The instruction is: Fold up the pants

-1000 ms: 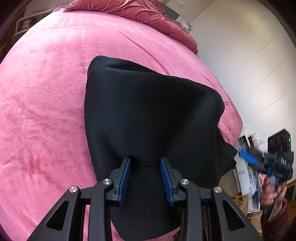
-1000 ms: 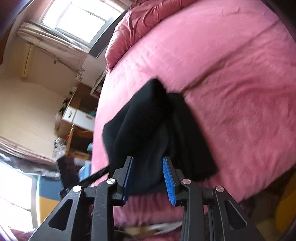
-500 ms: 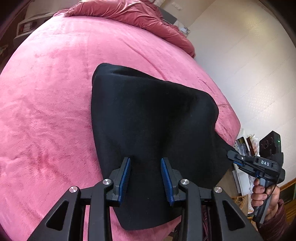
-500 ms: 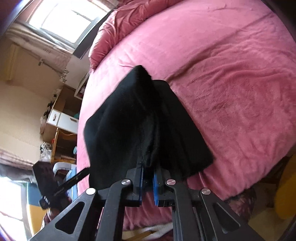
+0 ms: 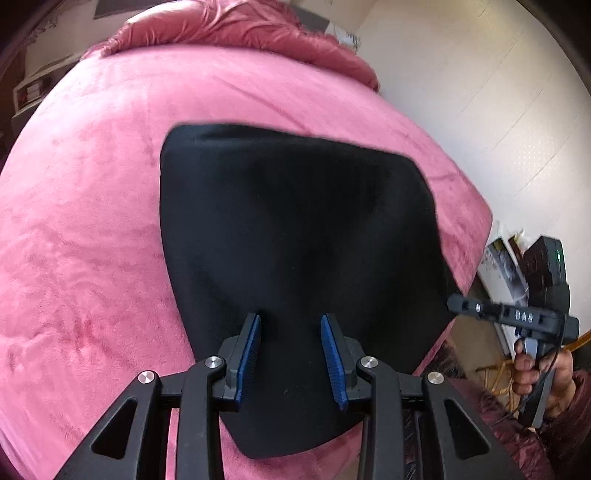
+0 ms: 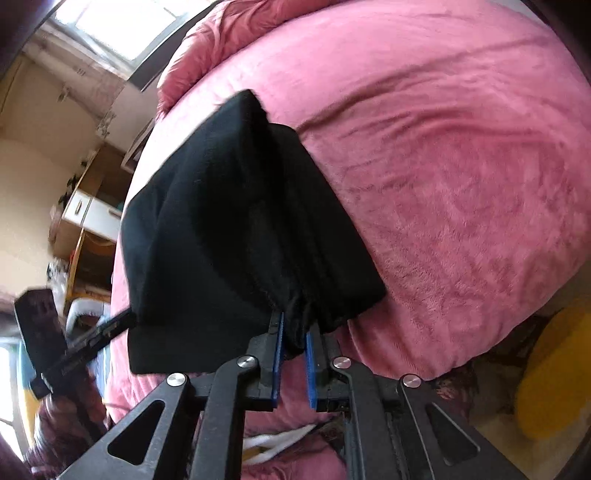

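The black pants (image 5: 295,229) lie folded on the pink bed (image 5: 74,221), with the near edge lifted. My left gripper (image 5: 293,354) holds that near edge, its blue pads apart with thick cloth between them and more hanging below. At the cloth's right edge sits my right gripper (image 5: 456,304), held by a hand (image 5: 535,365). In the right wrist view the pants (image 6: 221,221) bunch into my right gripper (image 6: 294,339). Its jaws are opening slightly, and the cloth still fills the gap between the pads. The left gripper (image 6: 125,317) meets the cloth's lower left corner.
A crumpled pink duvet (image 5: 240,26) lies at the head of the bed (image 6: 461,166). A pale wall (image 5: 480,110) runs along one side. A wooden desk with white drawers (image 6: 88,218) stands beyond the other side. A yellow object (image 6: 554,369) is on the floor.
My right gripper's jaws went from wide around the cloth to pinched on it, and it sank. The left gripper rose a little, so the pants look flatter and farther off.
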The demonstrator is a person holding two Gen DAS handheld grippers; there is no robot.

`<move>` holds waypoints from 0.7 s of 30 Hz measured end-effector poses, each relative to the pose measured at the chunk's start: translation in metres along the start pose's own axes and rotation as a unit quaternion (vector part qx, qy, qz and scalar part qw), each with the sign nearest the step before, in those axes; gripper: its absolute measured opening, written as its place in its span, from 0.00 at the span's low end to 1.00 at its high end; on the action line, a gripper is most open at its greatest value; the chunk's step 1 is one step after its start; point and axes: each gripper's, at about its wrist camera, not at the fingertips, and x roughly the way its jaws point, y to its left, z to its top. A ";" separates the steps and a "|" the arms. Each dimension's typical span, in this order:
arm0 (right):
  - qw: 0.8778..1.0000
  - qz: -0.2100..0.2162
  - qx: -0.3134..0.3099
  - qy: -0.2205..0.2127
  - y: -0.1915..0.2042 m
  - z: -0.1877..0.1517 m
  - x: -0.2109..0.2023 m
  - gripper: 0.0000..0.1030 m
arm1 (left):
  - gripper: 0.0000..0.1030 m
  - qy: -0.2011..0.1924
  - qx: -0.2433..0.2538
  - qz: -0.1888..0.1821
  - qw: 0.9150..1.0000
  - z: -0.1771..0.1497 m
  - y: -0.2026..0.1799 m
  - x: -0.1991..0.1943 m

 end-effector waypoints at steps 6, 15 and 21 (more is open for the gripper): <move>0.999 -0.010 -0.033 -0.042 0.015 0.013 -0.037 0.25 | 0.33 -0.028 0.041 -0.010 0.999 0.011 -0.027 -0.011; 0.997 -0.001 -0.040 -0.066 0.032 0.074 -0.019 0.25 | 0.33 -0.007 0.128 -0.049 0.991 0.016 -0.076 0.006; 0.997 0.017 -0.047 -0.063 0.035 0.118 -0.001 0.24 | 0.33 0.005 0.161 -0.084 0.983 0.021 -0.105 0.023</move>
